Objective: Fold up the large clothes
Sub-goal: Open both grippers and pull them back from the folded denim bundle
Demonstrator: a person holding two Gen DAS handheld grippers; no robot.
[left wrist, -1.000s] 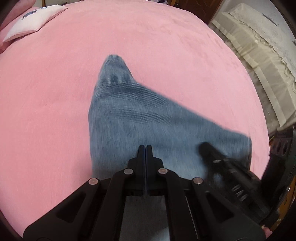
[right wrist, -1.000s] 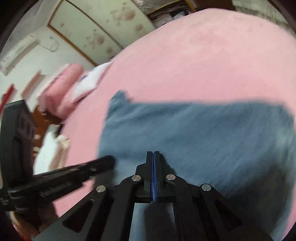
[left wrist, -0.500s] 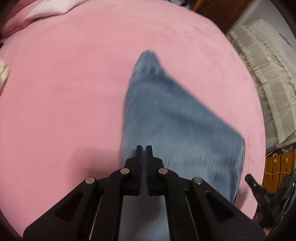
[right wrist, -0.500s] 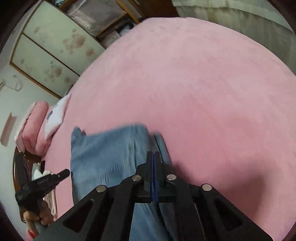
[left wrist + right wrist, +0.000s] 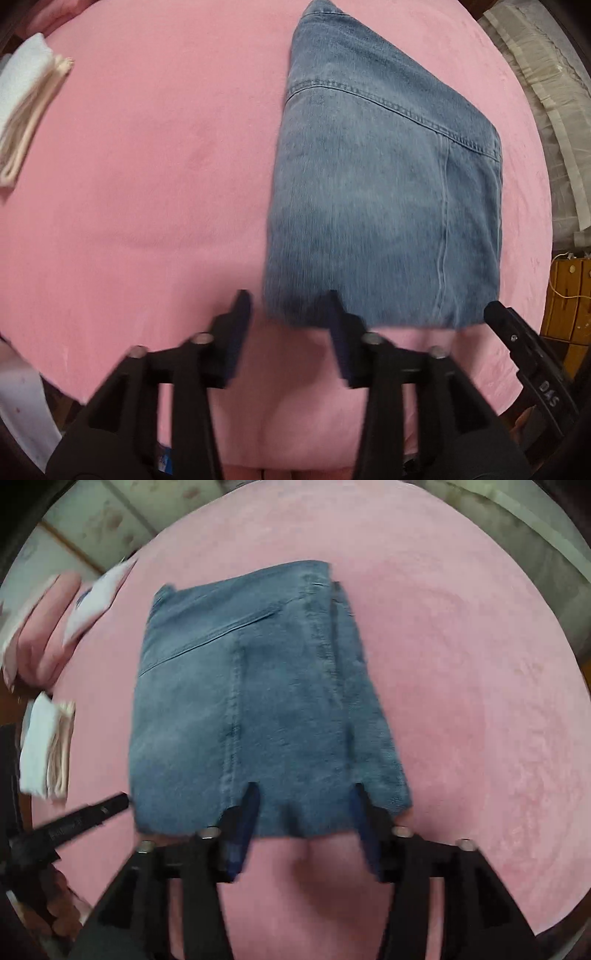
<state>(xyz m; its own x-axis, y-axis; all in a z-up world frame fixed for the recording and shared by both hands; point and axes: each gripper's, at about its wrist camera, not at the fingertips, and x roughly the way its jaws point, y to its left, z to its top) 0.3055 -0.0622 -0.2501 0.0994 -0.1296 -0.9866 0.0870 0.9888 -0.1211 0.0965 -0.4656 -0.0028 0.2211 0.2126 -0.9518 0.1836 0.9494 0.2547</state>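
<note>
On the plush pink blanket: folded blue jeans, faded denim with stitched seams, a flat stack lying smooth. Just ahead of the left gripper, jaws opening, nothing between them, near edge of the jeans beside its tips. Same edge before the right gripper, likewise opening and empty. Off to the side, folded white towels; farther back, a pink pillow.
</note>
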